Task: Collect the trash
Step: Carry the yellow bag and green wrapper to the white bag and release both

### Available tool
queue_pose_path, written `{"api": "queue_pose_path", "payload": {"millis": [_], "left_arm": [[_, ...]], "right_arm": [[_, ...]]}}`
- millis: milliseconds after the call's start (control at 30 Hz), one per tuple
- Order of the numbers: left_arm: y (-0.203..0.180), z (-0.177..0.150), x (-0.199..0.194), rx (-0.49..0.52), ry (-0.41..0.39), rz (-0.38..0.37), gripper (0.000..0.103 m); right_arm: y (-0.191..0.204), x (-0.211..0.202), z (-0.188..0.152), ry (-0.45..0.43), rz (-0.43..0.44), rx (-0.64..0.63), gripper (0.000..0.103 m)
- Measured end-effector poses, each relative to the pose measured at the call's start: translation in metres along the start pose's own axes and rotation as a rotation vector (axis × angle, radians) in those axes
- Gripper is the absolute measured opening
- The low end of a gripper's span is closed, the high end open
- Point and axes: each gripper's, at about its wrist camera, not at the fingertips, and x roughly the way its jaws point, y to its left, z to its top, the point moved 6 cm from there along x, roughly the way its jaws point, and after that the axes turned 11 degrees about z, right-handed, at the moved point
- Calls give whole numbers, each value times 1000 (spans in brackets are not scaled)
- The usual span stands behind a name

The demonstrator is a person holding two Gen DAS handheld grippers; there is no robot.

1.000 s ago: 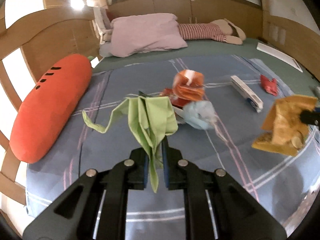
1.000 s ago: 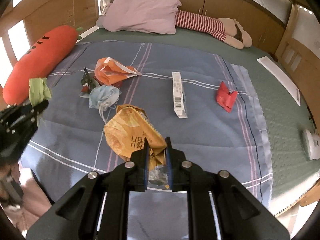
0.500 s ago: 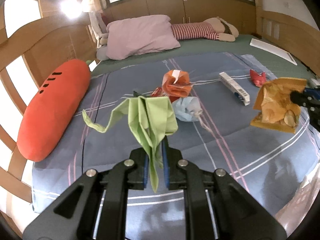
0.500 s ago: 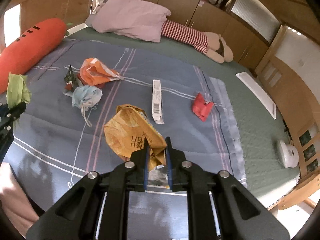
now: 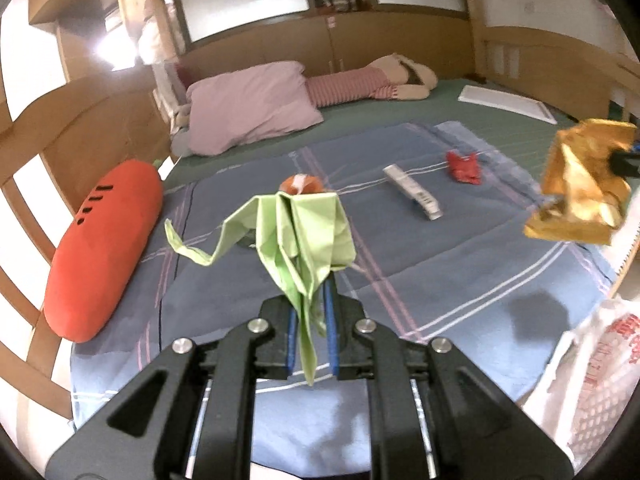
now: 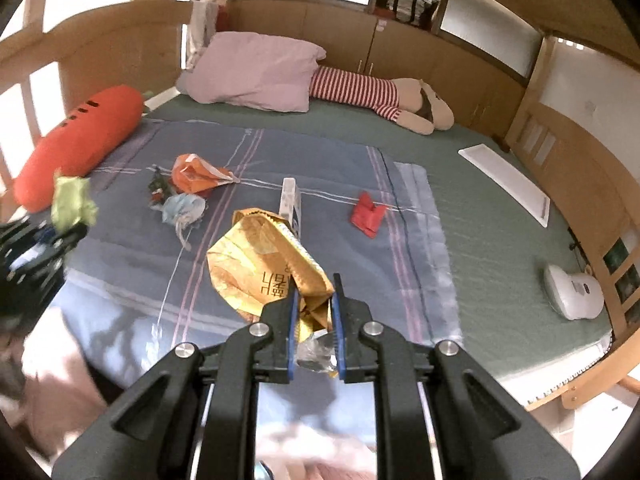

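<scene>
Place: we take this for a bedroom in a home.
Bed: a wide bed point(image 6: 500, 216) fills both views, with a wooden frame point(image 6: 568, 160) and slatted sides.
Bedding: we see a blue striped blanket point(image 6: 320, 240) and a pink pillow point(image 6: 256, 72) at the head.
Toys: a carrot cushion point(image 6: 80, 140) and a striped stuffed toy point(image 6: 380, 96) lie on it.
Storage: wooden cabinets point(image 6: 400, 52) line the far wall; what looks like stacked clutter above them is blurred.
</scene>
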Motion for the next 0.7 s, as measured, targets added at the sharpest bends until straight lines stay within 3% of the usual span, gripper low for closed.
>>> {"api": "queue_pose_path", "payload": {"millis": [133,267,500,700], "left_arm": [[-19,3,-22,24,-30,-36,13],[-38,6,-40,57,-61,-64,13],[-59,5,-62,100,-91,-84,13],[-61,4,-66,104,-91,-86,13]], "right_arm": [[-21,-37,-42,45,-16,14,15],[-30,-47,-83,113,-32,34,15],[-20,-27,-120,194,48,26,15],[-8,-45,-131,145,165,-31,15]]}}
